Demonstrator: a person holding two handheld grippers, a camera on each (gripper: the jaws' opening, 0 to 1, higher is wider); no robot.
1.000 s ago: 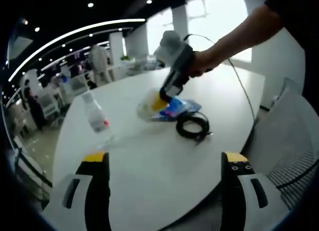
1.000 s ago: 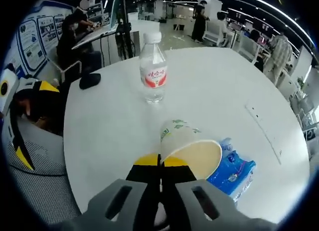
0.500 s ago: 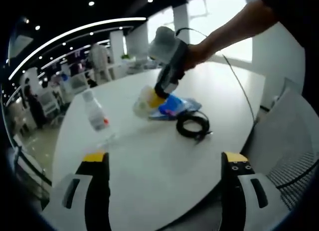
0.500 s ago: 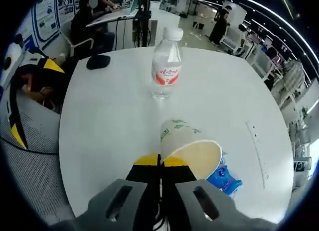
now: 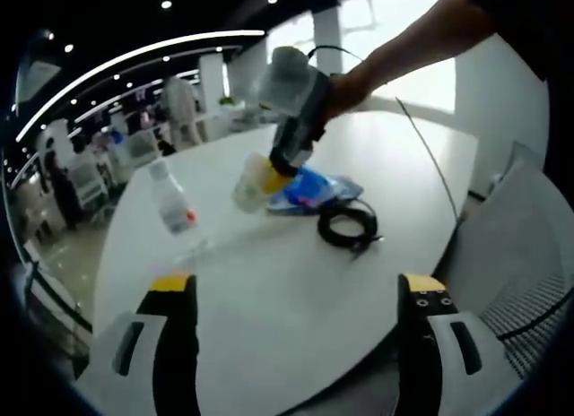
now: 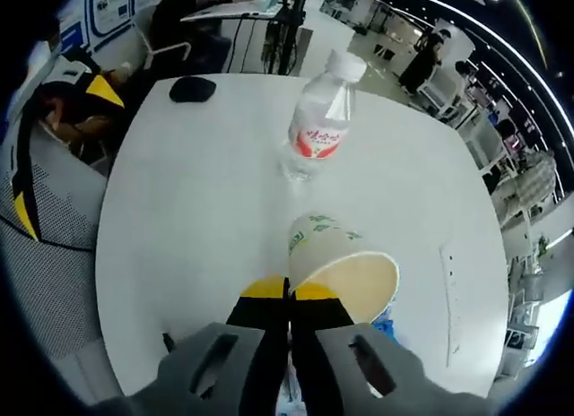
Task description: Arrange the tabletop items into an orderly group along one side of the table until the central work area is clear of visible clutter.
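My right gripper (image 6: 289,290) is shut on the rim of a white paper cup (image 6: 336,264), holding it tilted above the white table (image 6: 179,210). In the left gripper view a hand carries that right gripper (image 5: 273,169) and the cup (image 5: 249,178) just over a blue packet (image 5: 316,190). A clear water bottle (image 6: 321,125) with a red label stands upright beyond the cup, and it is the bottle (image 5: 170,203) at the left in the left gripper view. My left gripper (image 5: 296,286) is open over the near table edge with nothing between its fingers.
A coiled black cable (image 5: 348,226) lies next to the blue packet. A small black object (image 6: 192,89) sits at the far table edge. A grey mesh chair (image 5: 529,255) stands by the table. Desks and people fill the room behind.
The right gripper has lifted the cup up and away from the blue packet, towards the bottle. The left gripper has stayed put.
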